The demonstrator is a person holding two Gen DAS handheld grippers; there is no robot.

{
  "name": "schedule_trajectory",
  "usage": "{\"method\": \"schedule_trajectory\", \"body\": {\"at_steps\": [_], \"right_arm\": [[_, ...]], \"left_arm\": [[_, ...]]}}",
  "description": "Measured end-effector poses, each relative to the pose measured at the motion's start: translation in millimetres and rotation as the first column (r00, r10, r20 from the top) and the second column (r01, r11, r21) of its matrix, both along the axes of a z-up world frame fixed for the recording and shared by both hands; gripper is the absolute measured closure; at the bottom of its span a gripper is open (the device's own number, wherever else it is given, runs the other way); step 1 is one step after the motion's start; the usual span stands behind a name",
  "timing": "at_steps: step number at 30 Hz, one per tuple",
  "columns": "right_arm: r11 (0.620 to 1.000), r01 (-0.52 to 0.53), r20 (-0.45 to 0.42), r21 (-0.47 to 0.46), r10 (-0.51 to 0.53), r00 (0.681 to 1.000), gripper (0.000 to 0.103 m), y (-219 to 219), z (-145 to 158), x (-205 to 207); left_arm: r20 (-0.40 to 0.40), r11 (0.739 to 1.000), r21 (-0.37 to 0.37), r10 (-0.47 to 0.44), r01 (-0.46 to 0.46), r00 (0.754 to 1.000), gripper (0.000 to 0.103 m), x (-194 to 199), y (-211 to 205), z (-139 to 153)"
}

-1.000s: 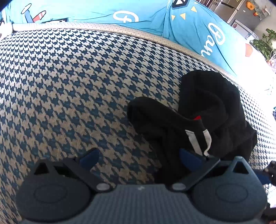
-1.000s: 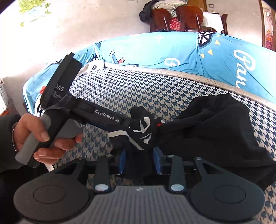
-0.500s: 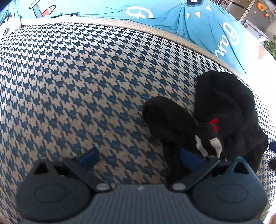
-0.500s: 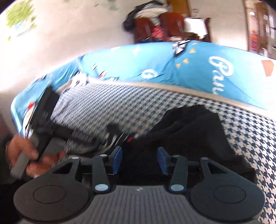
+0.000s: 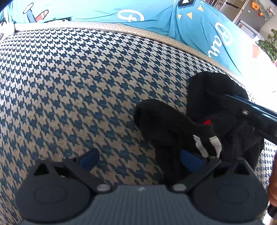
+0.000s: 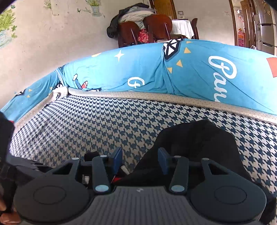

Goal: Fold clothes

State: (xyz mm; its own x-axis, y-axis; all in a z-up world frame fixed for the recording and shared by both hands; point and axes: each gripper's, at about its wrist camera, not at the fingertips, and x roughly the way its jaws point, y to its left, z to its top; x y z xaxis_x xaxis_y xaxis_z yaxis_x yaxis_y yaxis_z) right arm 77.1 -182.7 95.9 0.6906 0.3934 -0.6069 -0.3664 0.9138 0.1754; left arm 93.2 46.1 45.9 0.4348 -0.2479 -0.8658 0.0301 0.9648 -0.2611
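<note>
Black garment [image 5: 213, 110] bunched on houndstooth cushion [image 5: 77, 86], right side. Left hand-held gripper [image 5: 138, 155] wide apart, gripping nothing. Right hand-held gripper [image 6: 140, 158] half-spread over garment edge, pads not pressing.

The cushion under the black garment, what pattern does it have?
The cushion has a navy and cream houndstooth check, clearest in the left wrist view.

The left wrist view looks steeply down, close above the blue-and-white houndstooth cushion [image 5: 86, 83]. The right wrist view faces shallower, reaching the cream back wall [image 6: 52, 34] at frame top. Both share the crumpled black garment [image 5: 216, 103] [image 6: 195, 143] and the turquoise printed sheet [image 5: 155, 13] [image 6: 138, 72].
</note>
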Motion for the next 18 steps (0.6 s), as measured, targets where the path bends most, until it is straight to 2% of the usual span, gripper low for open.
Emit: {"method": "schedule_trajectory", "body": {"at_steps": [9, 12, 15, 16, 18], "right_arm": [[0.998, 0.032, -0.078, -0.059, -0.037, 0.996, 0.057, 8.6, -31.1, 37.2], [0.990, 0.041, -0.113, -0.132, -0.056, 0.992, 0.057, 16.5, -44.0, 44.6], [0.987, 0.046, -0.111, -0.154, -0.064, 0.992, 0.058, 18.0, -49.5, 46.7], [0.986, 0.045, -0.107, -0.157, -0.063, 0.992, 0.059, 18.2, -49.4, 46.8], [0.986, 0.044, -0.097, -0.161, -0.060, 0.994, 0.080, 18.3, -49.6, 47.0]], "left_arm": [[0.008, 0.999, -0.036, -0.007, 0.008, 1.000, 0.000, 4.5, -1.8, 0.7], [0.006, 0.999, -0.042, -0.025, 0.025, 1.000, 0.000, 6.0, -4.3, -1.6], [0.006, 0.998, -0.051, -0.039, 0.039, 0.999, 0.000, 8.5, -7.6, -3.5], [0.007, 0.998, -0.052, -0.042, 0.043, 0.999, 0.000, 9.1, -8.8, -3.9], [0.011, 0.997, -0.054, -0.051, 0.051, 0.999, 0.000, 9.9, -11.4, -4.4]]}}
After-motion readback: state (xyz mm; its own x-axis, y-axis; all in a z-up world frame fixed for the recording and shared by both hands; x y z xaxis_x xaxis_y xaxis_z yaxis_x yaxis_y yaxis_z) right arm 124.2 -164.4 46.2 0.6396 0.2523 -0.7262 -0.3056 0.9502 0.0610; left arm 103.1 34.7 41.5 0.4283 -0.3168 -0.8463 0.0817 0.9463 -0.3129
